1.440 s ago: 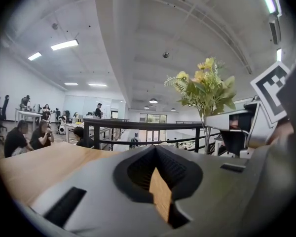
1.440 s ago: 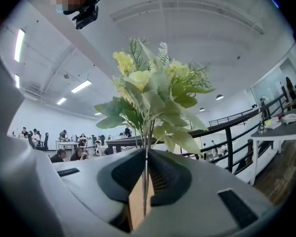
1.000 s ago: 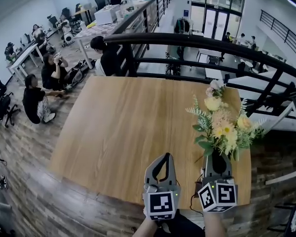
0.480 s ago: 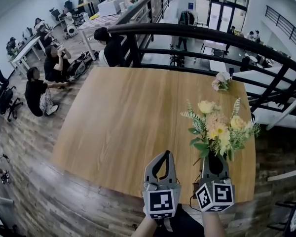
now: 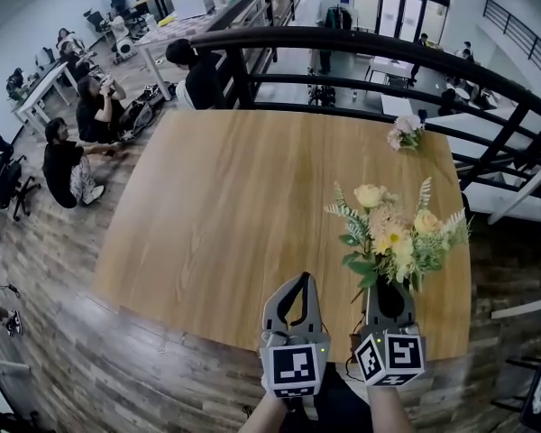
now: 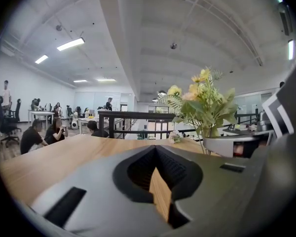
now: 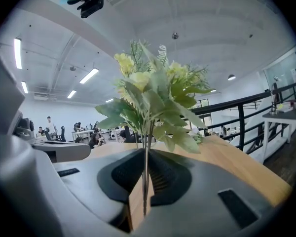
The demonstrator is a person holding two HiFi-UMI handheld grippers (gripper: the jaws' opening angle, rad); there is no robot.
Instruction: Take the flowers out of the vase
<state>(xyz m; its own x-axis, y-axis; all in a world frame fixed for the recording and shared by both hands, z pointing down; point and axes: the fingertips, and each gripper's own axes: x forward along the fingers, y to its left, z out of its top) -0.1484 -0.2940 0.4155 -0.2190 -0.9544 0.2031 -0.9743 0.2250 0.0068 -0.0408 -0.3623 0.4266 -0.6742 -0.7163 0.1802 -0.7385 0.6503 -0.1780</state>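
A bunch of yellow and cream flowers (image 5: pixel 392 237) with green leaves stands upright over the near right part of the wooden table (image 5: pixel 216 206). My right gripper (image 5: pixel 389 289) is shut on its thin stems (image 7: pixel 146 167), which run up between the jaws to the leafy bunch (image 7: pixel 153 98). Beside it on the left, my left gripper (image 5: pixel 301 280) is shut with nothing in it, and only table wood shows through its gap (image 6: pixel 155 149). The same bunch (image 6: pixel 202 102) shows at the right of the left gripper view. No vase shows in any view.
A small pink flower sprig (image 5: pixel 404 133) lies at the table's far right. A black railing (image 5: pixel 361 52) runs behind the far edge. Several people (image 5: pixel 72 170) sit on the floor at the left. The table's near edge lies just ahead of both grippers.
The right gripper has sunk a little with the bunch, which now sits lower and nearer in the picture, farther from the pink sprig. The left gripper has barely shifted.
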